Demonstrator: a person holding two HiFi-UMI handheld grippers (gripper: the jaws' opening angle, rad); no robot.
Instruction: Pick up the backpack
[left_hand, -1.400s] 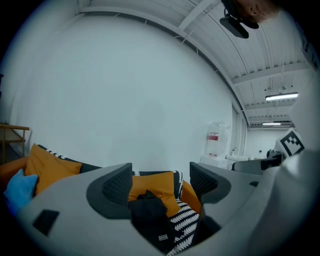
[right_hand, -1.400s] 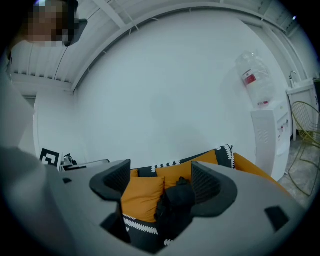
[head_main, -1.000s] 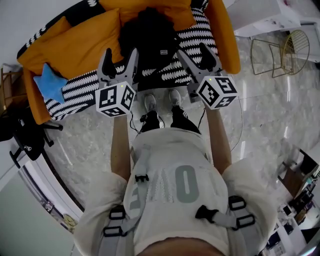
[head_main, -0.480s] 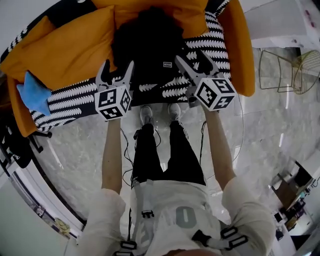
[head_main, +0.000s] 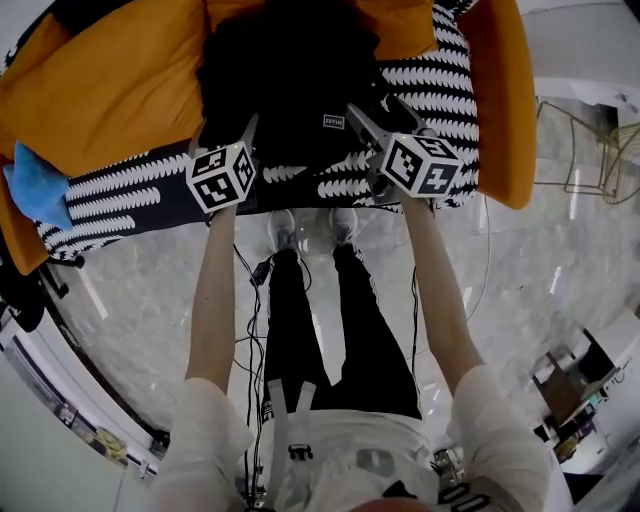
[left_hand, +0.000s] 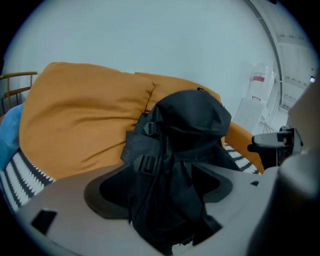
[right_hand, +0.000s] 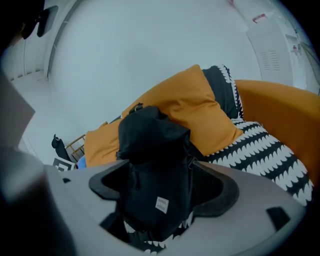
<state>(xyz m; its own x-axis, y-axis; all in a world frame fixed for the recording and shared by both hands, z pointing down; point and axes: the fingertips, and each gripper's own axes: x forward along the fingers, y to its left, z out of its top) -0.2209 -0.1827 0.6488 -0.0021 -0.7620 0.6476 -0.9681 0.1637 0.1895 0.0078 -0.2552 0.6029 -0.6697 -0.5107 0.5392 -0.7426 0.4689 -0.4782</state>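
Both have dropped toward the backpack (head_main: 290, 70), upright on the sofa (head_main: 120, 190). Left hand-held gripper (head_main: 226, 130) is opening, right hand-held gripper (head_main: 373, 108) stands open; each frames the backpack without pinching it. Gripping and lifting remain.

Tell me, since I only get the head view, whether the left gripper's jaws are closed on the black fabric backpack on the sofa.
Observer: No. In the left gripper view the left gripper has its jaws wide apart and opening. The black fabric backpack shows in the gap, and neither pad presses on it.
Operator: Which side of the bag faces that gripper?
Observer: The strap side. A black plastic buckle sits on a webbing strap there.
Operator: And the right one?
Observer: The right gripper has its jaws apart too, with the backpack's front showing between them.
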